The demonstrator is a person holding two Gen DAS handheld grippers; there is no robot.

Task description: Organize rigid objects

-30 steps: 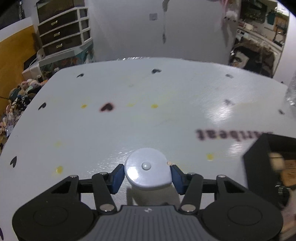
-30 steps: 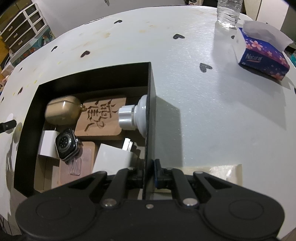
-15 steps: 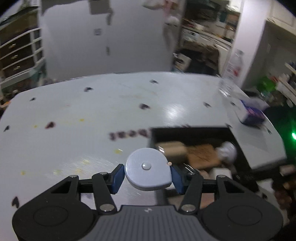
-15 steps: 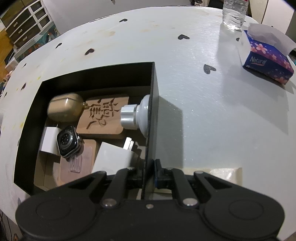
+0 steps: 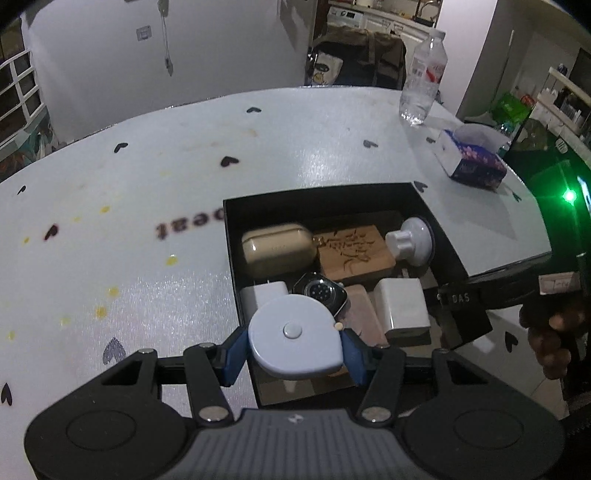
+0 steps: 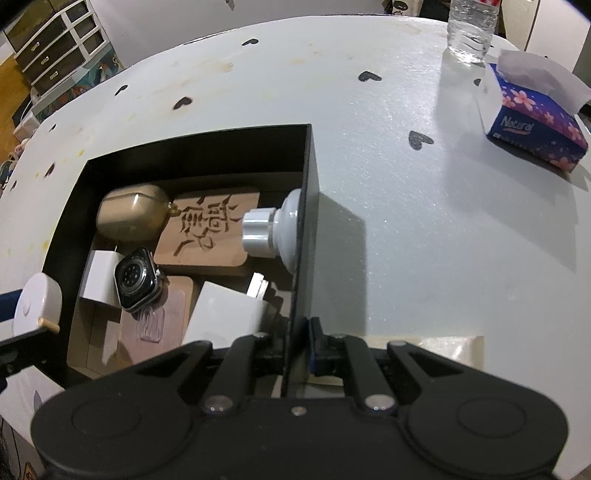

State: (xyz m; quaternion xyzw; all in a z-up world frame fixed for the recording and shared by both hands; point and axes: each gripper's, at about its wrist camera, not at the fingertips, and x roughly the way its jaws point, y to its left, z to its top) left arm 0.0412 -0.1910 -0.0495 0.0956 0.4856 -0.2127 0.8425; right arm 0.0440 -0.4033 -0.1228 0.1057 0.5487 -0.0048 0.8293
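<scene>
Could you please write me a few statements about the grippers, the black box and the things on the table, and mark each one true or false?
1. The left gripper holds a pale blue tape measure between its jaws. True.
2. The right gripper is open above the table. False: its jaws are shut on the black box's right wall.
3. The smartwatch lies inside the black box. True.
4. The water bottle lies tipped over inside the box. False: it stands upright on the table, beyond the tissue pack.
5. The black box is empty. False: it holds the watch, a tan earbud case, a carved wooden block and white chargers.
</scene>
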